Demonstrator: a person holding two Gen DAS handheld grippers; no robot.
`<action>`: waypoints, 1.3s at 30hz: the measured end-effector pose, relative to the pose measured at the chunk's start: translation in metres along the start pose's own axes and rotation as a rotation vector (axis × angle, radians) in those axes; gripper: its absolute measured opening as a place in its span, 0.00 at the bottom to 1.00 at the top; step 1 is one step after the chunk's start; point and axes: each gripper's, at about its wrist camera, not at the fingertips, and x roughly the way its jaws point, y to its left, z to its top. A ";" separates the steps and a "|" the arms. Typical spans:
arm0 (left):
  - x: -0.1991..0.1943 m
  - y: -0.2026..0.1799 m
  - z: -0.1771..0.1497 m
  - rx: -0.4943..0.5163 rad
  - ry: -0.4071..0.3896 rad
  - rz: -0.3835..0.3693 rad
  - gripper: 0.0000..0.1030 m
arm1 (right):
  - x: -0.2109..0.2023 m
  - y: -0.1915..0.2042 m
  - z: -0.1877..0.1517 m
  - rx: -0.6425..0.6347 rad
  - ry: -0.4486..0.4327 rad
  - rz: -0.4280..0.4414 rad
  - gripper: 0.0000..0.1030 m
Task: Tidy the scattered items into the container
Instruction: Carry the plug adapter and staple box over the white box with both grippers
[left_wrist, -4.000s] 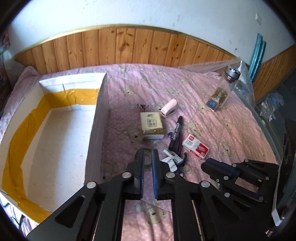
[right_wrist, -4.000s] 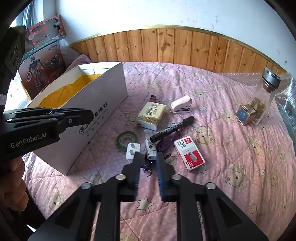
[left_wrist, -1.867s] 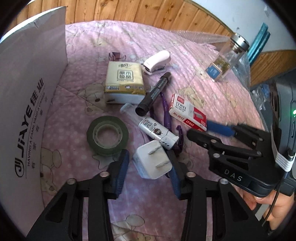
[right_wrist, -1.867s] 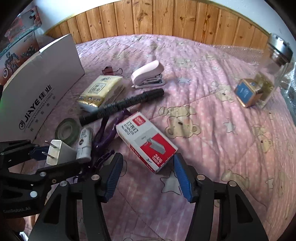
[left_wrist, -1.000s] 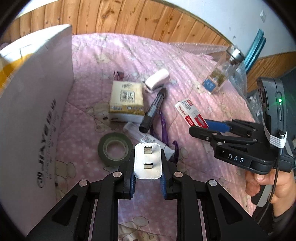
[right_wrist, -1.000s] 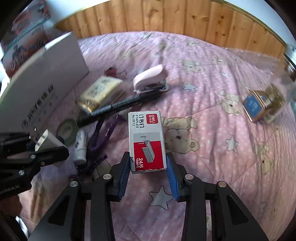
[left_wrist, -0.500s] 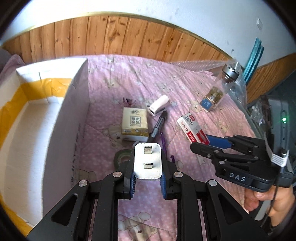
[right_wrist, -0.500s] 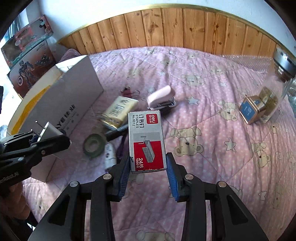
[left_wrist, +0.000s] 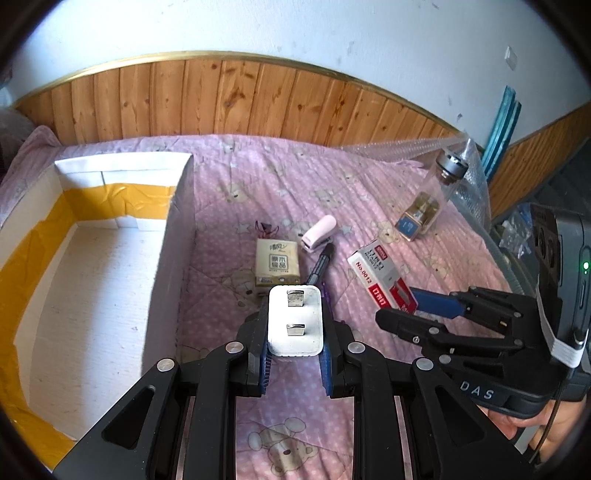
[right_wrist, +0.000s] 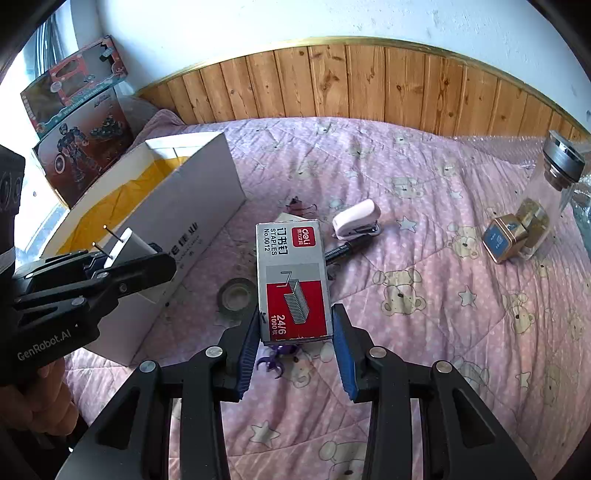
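My left gripper (left_wrist: 295, 334) is shut on a white plug adapter (left_wrist: 295, 317), prongs facing up, held above the pink bedspread. Just left of it stands the open white cardboard box (left_wrist: 177, 251), lined with yellow tape. My right gripper (right_wrist: 295, 328) is shut on a grey and red staples box (right_wrist: 293, 280), also lifted off the bed. In the left wrist view the right gripper (left_wrist: 413, 314) holds the staples box (left_wrist: 376, 269) to the right of the plug. In the right wrist view the left gripper (right_wrist: 122, 258) and the plug (right_wrist: 127, 242) hang in front of the box wall (right_wrist: 199, 206).
On the bedspread lie a tissue pack (left_wrist: 277, 264), a pink stapler (left_wrist: 319, 234), a black marker (left_wrist: 322, 262), a green tape roll (right_wrist: 236, 293) and a purple clip (right_wrist: 275, 360). A glass bottle (left_wrist: 432, 199) leans at the right. Toy boxes (right_wrist: 74, 110) stand behind the container.
Both grippers have risen with the plug and the staples box still held. The bed items look smaller, and more of the box's inside shows.
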 end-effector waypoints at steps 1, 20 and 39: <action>-0.002 0.001 0.001 -0.003 -0.004 0.000 0.21 | -0.002 0.003 0.000 -0.002 -0.003 0.001 0.38; -0.047 0.037 0.007 -0.068 -0.079 0.003 0.21 | -0.022 0.059 0.011 -0.057 -0.057 0.038 0.38; -0.096 0.085 0.004 -0.156 -0.125 0.003 0.21 | -0.032 0.118 0.012 -0.096 -0.093 0.080 0.38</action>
